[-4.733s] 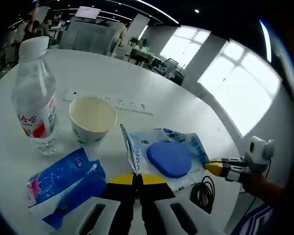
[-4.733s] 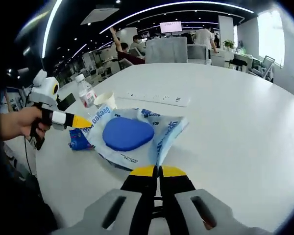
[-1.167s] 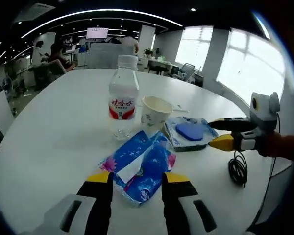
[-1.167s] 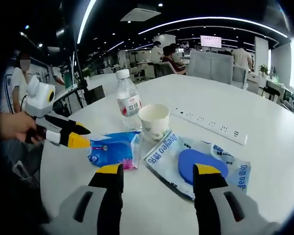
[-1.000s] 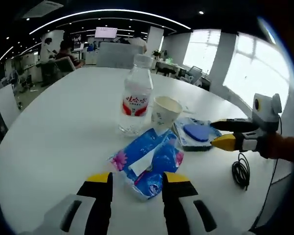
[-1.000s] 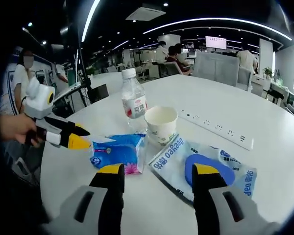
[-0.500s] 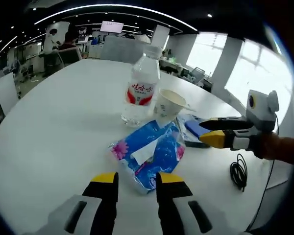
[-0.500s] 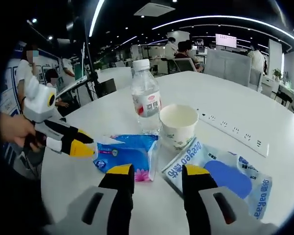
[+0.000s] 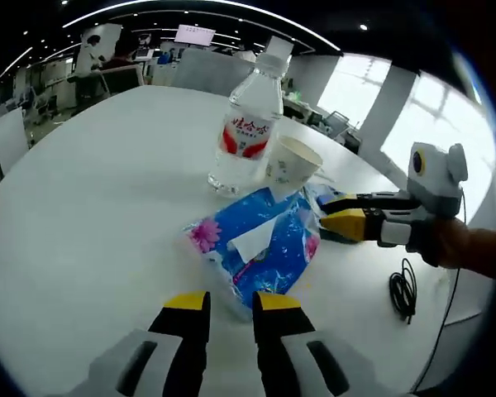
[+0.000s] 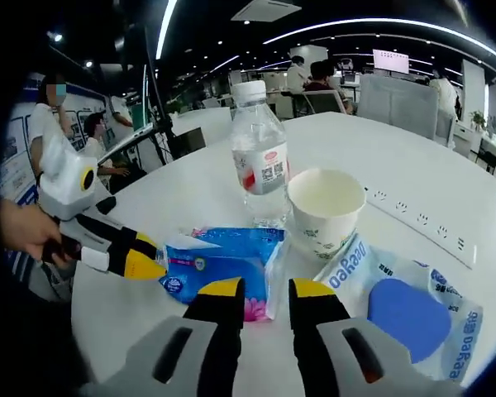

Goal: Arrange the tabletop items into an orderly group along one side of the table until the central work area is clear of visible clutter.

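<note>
A blue tissue pack [image 9: 260, 248] lies on the white table [image 9: 83, 190], its near corner reaching into the narrow gap of my left gripper [image 9: 231, 302]. Behind it stand a clear water bottle [image 9: 246, 132] and a paper cup [image 9: 291, 161]. My right gripper [image 9: 324, 211] comes in from the right, jaws close together, at the pack's far end. In the right gripper view, my right gripper [image 10: 267, 289] stands open by a small gap where the tissue pack [image 10: 219, 260] meets a white pouch with a blue pad [image 10: 397, 310]. The left gripper [image 10: 153, 255] touches the pack's left edge.
The bottle [image 10: 260, 165] and cup [image 10: 324, 211] stand just beyond the pack. A white power strip [image 10: 422, 219] lies further back. A black cable [image 9: 401, 289] is coiled near the table's edge. A hand [image 10: 16, 227] holds the left gripper. People sit at distant desks.
Both cameras have come closer to the tissue pack. Both grippers' jaws have narrowed steadily from wide open; several seconds ago they were shut at the pouch's edges.
</note>
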